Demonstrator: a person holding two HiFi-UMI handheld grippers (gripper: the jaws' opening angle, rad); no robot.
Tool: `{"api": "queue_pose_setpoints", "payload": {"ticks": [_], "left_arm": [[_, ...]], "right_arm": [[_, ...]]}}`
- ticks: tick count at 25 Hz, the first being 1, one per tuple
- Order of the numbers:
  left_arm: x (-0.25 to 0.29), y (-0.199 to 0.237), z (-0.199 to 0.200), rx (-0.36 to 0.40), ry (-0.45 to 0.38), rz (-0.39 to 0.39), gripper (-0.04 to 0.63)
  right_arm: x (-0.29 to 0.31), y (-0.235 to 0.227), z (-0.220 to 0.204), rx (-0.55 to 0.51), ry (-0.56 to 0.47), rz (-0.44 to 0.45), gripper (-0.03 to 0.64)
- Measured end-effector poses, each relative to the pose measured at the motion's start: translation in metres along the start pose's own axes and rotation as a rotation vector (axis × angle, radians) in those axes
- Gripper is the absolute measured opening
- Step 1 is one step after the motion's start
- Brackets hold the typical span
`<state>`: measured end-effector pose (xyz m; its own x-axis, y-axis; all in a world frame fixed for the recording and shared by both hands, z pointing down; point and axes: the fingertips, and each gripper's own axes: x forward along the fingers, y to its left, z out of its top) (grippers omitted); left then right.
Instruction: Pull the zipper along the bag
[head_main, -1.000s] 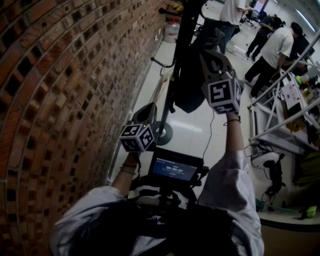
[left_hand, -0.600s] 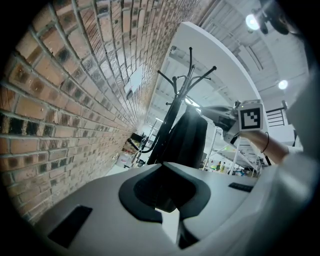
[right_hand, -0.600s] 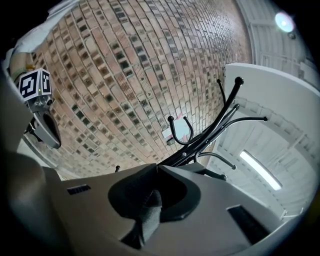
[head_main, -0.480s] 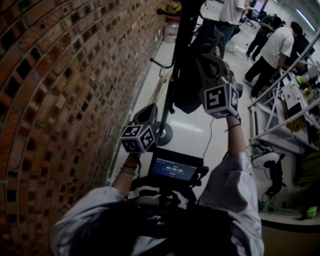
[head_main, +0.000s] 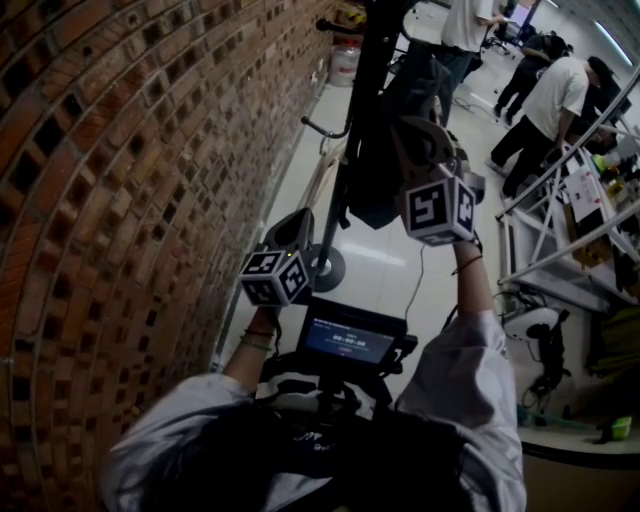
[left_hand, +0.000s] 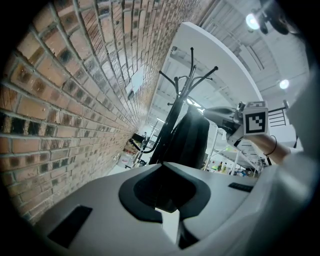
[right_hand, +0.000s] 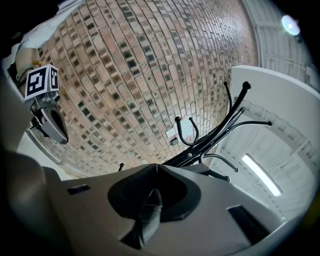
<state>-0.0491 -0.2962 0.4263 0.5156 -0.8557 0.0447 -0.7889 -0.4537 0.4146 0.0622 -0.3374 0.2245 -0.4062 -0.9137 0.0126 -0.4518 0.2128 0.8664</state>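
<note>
A black bag (head_main: 385, 170) hangs on a black coat stand (head_main: 355, 120) beside the brick wall. My right gripper (head_main: 420, 128) is raised against the bag's right side. In the right gripper view its jaws (right_hand: 157, 167) are shut on a black fabric strip (right_hand: 150, 212) of the bag, and they have just been opening slightly with the strip still between them. My left gripper (head_main: 300, 217) is held lower, left of the stand's pole and apart from the bag. Its jaws (left_hand: 161, 167) look shut with nothing in them. From there the bag (left_hand: 192, 140) hangs ahead.
The brick wall (head_main: 130, 180) runs close along the left. The stand's round base (head_main: 328, 267) sits on the white floor. People (head_main: 555, 95) stand at the back right near white metal frames (head_main: 560, 200). A small screen (head_main: 348, 340) sits at my chest.
My right gripper has rolled a little at the bag, its marker cube shifting slightly left. The left gripper has stayed where it was.
</note>
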Motion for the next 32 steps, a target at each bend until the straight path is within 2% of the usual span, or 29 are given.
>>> {"api": "queue_pose_setpoints", "payload": {"ticks": [10,16,21,32], "left_arm": [[0.003,-0.003,-0.008,-0.001,0.012,-0.013,0.008],[0.003,-0.002,-0.008,0.004,0.017,-0.011,0.008],[0.000,0.000,-0.007,0.000,0.014,-0.005,0.008],[-0.004,0.005,-0.013,-0.004,0.025,0.003,0.008]], "right_arm": [[-0.004,0.016,-0.004,-0.036,0.006,0.022,0.028],[-0.004,0.041,-0.009,-0.068,0.018,0.075,0.029],[-0.003,0.052,-0.014,-0.024,0.014,0.086,0.027],[-0.005,0.067,-0.023,0.003,0.030,0.115,0.026]]}}
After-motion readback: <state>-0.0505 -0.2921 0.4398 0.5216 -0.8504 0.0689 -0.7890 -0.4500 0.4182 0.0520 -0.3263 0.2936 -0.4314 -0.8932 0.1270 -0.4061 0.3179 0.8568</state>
